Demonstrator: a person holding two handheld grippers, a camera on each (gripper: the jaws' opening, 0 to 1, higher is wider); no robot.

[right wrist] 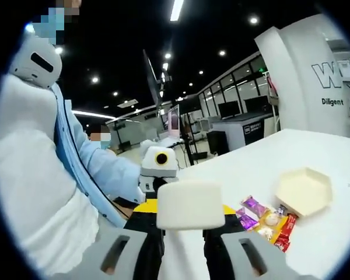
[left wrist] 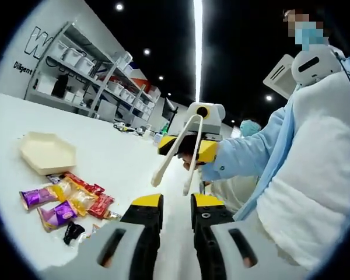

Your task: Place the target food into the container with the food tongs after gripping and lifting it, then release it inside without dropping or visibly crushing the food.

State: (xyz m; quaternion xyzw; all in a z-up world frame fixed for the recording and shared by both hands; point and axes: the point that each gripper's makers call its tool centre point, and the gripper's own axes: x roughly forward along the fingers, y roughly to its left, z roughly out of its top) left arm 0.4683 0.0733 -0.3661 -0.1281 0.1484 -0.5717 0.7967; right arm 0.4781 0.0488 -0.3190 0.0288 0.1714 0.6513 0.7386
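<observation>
My left gripper (left wrist: pixel 176 213) jaws apart and empty, beyond it my right gripper (left wrist: pixel 189 149) clamped on cream plastic food tongs (left wrist: pixel 176 154), held above the white table (left wrist: pixel 116 154), colourful wrapped snacks (left wrist: pixel 67 201) beside a cream hexagonal container (left wrist: pixel 45 153).

A white counter (left wrist: pixel 116 151) carries a cream hexagonal container (left wrist: pixel 46 153) and, just beside it on the near side, a loose heap of wrapped snacks (left wrist: pixel 67 201) in purple, yellow and red. A small black item (left wrist: pixel 73 231) lies nearer still, beside the heap.
</observation>
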